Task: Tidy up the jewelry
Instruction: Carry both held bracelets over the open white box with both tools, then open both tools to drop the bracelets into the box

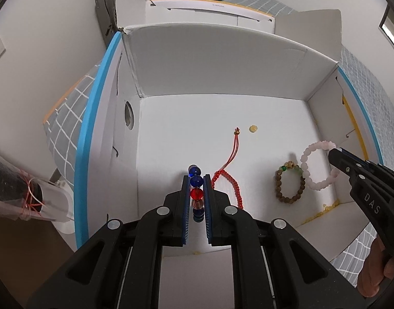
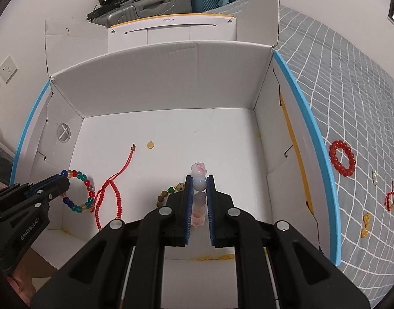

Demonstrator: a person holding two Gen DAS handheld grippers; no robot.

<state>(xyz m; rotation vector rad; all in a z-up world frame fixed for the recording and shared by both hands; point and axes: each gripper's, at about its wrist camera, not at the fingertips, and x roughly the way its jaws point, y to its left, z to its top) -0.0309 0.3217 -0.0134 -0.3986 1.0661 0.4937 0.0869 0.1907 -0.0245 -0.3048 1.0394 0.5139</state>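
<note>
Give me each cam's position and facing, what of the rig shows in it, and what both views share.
Left wrist: on the left gripper, looking down into the white box; its fingers clamp the multicolour glass bracelet; right gripper enters at right.
Right wrist: on the right gripper, same facing, clamping the pink bracelet; left gripper enters at left; bedspread beside the box.
Shared: box, red cord bracelet, brown bead bracelet.

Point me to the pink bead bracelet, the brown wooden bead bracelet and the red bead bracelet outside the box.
pink bead bracelet (image 1: 305, 154), left wrist view, upper-left beads.
brown wooden bead bracelet (image 1: 283, 195), left wrist view, lower-left beads.
red bead bracelet (image 2: 336, 161), right wrist view, left-side beads.
</note>
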